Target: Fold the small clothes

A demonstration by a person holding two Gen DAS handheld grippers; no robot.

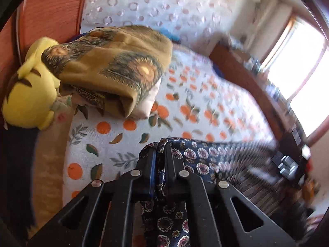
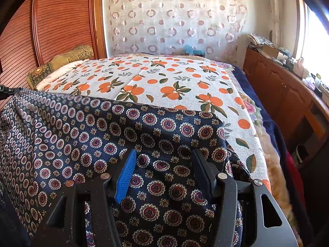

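Note:
A navy garment with a round medallion print (image 2: pixel 98 135) is held up over the bed. My left gripper (image 1: pixel 161 146) is shut on its edge; the garment (image 1: pixel 207 156) stretches off to the right in that view. The left gripper's tip also shows at the far left of the right wrist view (image 2: pixel 6 91), pinching the raised corner. My right gripper (image 2: pixel 164 154) is open, its blue-padded finger (image 2: pixel 125 175) and black finger apart, with the cloth lying loose across and between them.
The bed has a white sheet with an orange fruit print (image 2: pixel 156 78). A folded ochre blanket (image 1: pixel 115 65) and a yellow plush toy (image 1: pixel 30 94) lie at its head. A wooden cabinet (image 2: pixel 277 86) runs along the right, a wooden wardrobe (image 2: pixel 51 20) on the left.

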